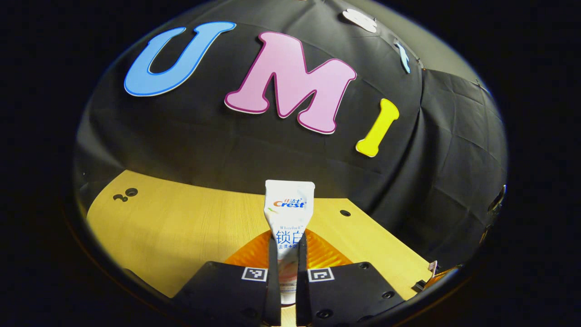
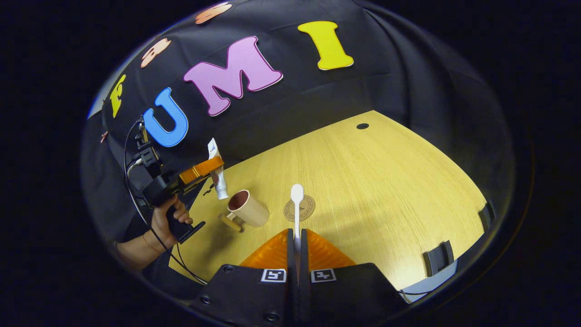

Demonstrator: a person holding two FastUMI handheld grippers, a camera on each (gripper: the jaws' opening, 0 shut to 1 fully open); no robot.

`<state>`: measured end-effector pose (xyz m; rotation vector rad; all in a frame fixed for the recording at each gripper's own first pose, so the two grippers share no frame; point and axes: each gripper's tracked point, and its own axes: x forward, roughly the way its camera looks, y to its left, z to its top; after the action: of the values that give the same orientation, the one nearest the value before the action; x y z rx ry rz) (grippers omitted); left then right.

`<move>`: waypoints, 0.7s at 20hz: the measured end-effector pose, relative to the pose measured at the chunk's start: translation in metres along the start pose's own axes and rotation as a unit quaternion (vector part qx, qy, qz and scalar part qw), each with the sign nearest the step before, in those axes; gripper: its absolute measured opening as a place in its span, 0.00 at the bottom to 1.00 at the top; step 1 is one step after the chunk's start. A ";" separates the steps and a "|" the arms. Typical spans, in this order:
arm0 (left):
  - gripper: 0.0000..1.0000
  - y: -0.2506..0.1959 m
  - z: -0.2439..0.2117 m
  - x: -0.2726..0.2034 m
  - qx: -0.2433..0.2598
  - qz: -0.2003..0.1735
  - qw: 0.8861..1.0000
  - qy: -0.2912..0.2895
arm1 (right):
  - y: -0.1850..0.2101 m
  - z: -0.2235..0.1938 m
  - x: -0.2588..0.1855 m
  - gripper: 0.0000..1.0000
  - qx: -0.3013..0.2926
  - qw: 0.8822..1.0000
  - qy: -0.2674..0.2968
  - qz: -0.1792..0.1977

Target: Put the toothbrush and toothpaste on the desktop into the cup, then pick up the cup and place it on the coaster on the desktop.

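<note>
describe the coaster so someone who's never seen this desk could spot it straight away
Start at the light wooden desktop in front of the black cloth wall, seen in the right gripper view. Near its middle lies the coaster, just right of the tan cup with the handle. It is the one flat round disc on the wood, ringed with a dark printed pattern, partly crossed by the held white toothbrush.

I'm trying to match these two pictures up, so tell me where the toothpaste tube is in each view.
Left gripper view: the toothpaste tube stands upright at bottom centre, clamped between the left tongs.
Right gripper view: the same tube is at middle left, held by the far tongs above the desk, just left of the cup.
Shared landmark: the wooden desktop.
</note>
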<state>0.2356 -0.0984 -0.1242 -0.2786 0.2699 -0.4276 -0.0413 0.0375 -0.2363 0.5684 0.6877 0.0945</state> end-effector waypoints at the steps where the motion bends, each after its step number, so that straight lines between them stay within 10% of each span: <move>1: 0.18 0.002 -0.004 0.001 0.002 0.001 1.000 0.004 | -0.001 0.000 -0.004 0.05 -0.003 1.000 0.001 -0.003; 14: 0.22 0.013 -0.050 0.009 0.017 0.006 0.998 0.056 | -0.009 -0.008 -0.020 0.05 0.011 1.000 -0.004 -0.013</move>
<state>0.2330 -0.1012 -0.1770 -0.2211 0.3731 -0.4363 -0.0628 0.0283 -0.2344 0.5805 0.6890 0.0597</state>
